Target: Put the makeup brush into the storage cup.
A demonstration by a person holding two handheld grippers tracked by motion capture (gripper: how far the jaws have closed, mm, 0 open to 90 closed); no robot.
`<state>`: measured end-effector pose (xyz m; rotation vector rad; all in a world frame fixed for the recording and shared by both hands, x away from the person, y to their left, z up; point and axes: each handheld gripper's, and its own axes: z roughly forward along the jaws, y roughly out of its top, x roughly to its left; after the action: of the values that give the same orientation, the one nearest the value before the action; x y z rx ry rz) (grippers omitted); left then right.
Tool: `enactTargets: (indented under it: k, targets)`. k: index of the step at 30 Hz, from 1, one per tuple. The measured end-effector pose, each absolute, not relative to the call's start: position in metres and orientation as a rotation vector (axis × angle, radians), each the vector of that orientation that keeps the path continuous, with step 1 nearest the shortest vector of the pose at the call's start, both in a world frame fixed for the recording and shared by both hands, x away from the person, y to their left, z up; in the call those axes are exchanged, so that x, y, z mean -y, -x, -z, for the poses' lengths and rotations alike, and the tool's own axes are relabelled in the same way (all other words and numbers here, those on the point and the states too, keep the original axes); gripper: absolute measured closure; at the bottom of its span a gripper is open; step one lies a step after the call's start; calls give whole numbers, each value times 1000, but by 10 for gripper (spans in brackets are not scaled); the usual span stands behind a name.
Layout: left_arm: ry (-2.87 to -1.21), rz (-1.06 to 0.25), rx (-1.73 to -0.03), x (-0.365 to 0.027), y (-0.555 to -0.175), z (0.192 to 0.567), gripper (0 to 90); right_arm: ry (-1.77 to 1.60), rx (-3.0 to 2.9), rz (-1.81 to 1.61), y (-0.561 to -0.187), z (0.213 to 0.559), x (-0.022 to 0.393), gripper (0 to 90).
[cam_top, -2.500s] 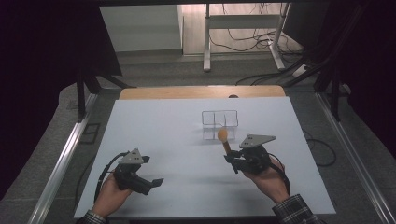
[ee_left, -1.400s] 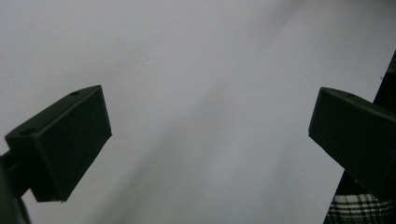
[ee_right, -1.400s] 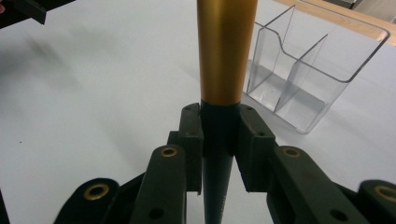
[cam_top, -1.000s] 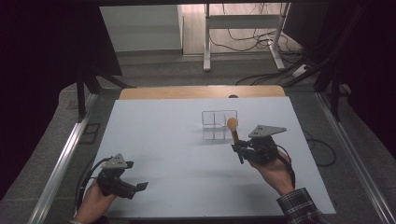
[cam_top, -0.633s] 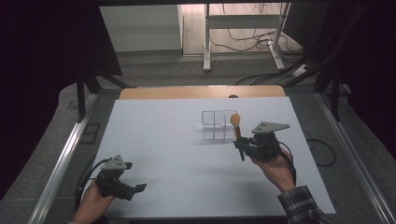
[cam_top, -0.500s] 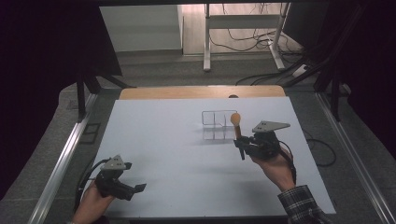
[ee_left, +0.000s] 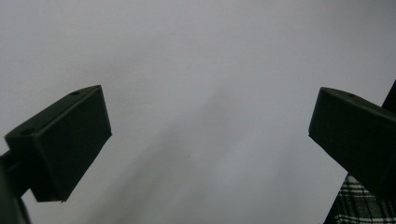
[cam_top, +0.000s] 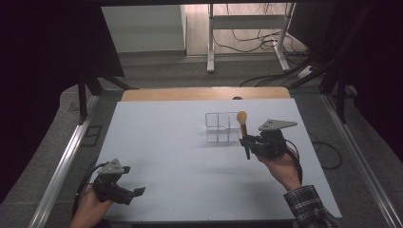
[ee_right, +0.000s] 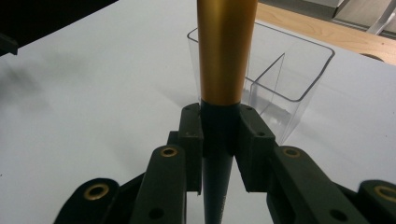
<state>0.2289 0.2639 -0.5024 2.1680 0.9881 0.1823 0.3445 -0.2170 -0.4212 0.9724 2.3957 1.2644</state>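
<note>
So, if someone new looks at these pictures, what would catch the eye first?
Probably the gold-and-black brush, held upright in the right gripper at the right of the white table. Just behind it stands a clear, divided box. The left gripper sits at the near left corner, fingers wide open.

Dim room, dark from 9 to 3 o'clock; table evenly lit, soft shadows beneath the grippers; close views slightly soft, grainy.
</note>
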Motion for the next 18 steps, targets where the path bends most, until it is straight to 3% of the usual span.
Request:
enactTargets:
  k: [18]
  targets:
    - [-2191,-166,-981,-263,-229,504,0,-998,-2378,-1292,-357,416,214,733]
